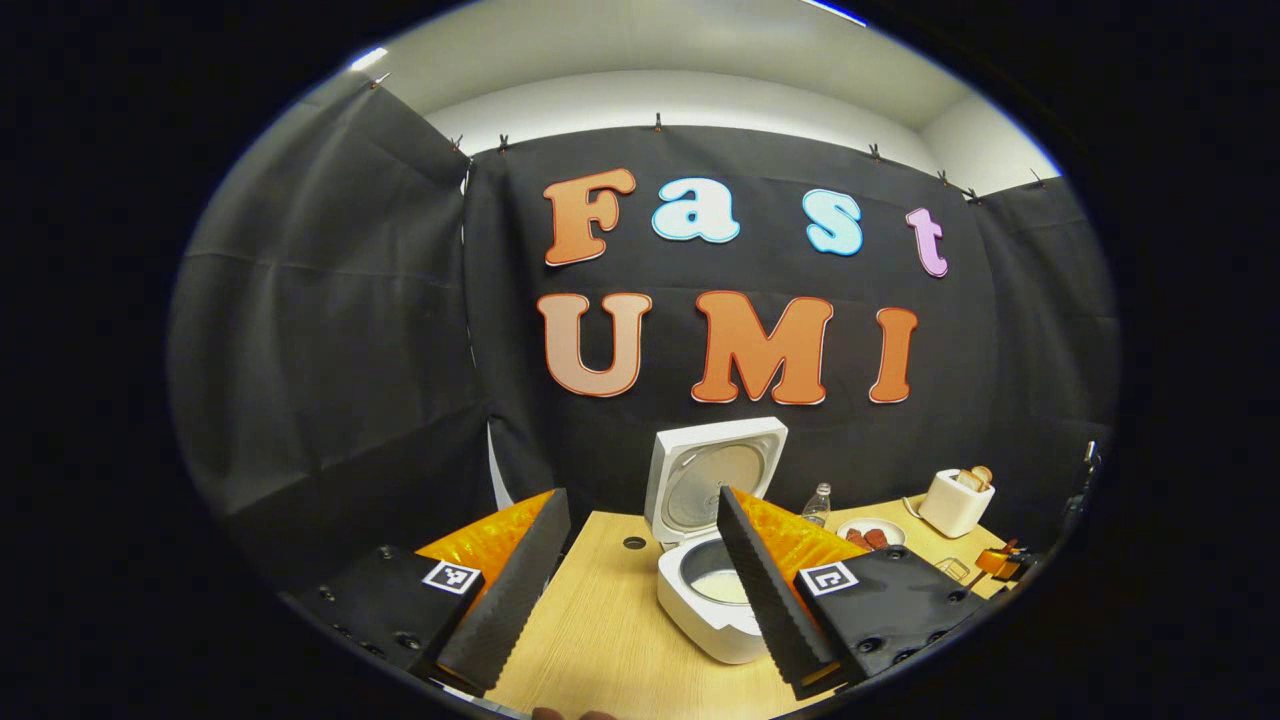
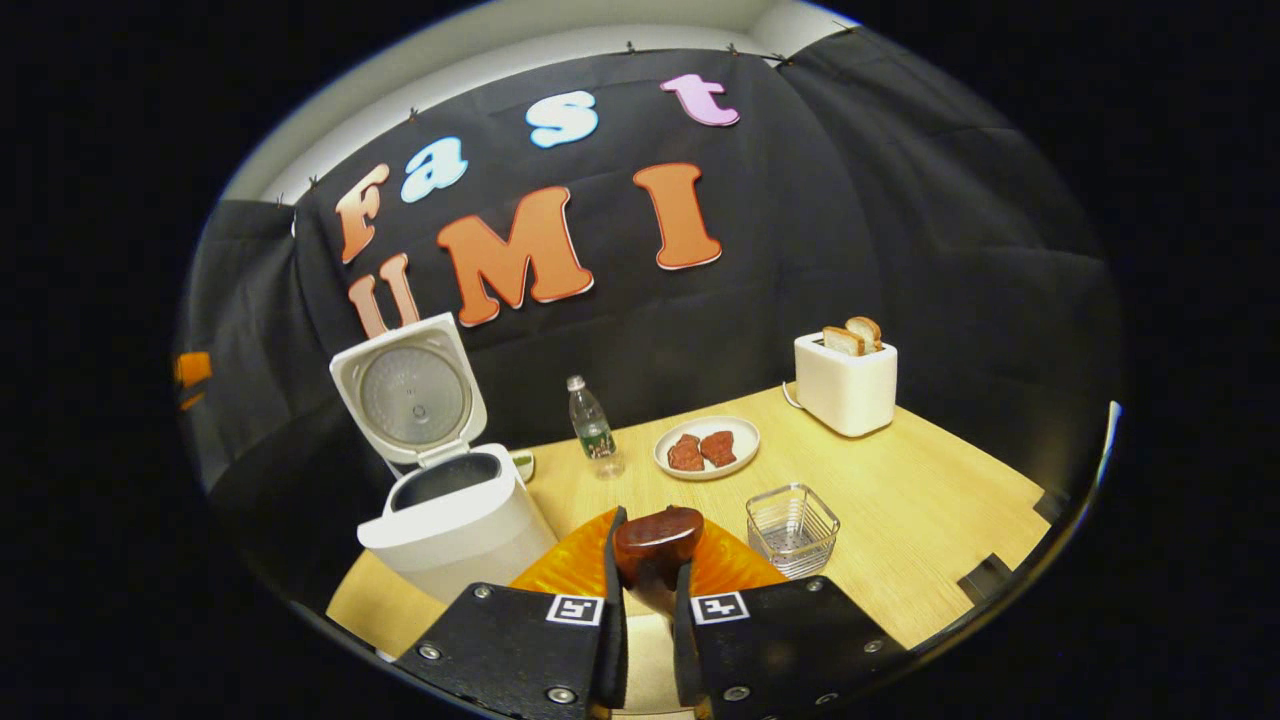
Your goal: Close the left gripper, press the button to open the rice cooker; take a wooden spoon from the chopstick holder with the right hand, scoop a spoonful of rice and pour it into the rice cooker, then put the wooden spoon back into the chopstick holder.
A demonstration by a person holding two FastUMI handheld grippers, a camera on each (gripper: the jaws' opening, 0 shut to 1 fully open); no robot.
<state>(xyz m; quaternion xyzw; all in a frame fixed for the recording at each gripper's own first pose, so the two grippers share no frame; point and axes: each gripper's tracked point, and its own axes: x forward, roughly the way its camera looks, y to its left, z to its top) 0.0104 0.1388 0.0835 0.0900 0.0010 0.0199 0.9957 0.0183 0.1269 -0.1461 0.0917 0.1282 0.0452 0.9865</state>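
The white rice cooker (image 1: 700, 610) stands on the wooden table with its lid (image 1: 715, 478) raised. Something pale lies at the bottom of its pot. My left gripper (image 1: 642, 500) is open, fingers wide apart and empty, held above and before the cooker. My right gripper (image 2: 655, 525) is shut on the wooden spoon (image 2: 657, 540), whose dark brown bowl sticks out past the fingertips; I see no rice on it. The cooker (image 2: 455, 520) is to the spoon's left. A clear wire basket (image 2: 792, 528), seemingly the chopstick holder, sits just right of it.
A water bottle (image 2: 592, 420), a plate of red meat (image 2: 706, 447) and a white toaster (image 2: 845, 385) with bread stand behind. A small bowl (image 2: 522, 463) peeks from behind the cooker. The table's edge (image 2: 1000, 575) runs at the right.
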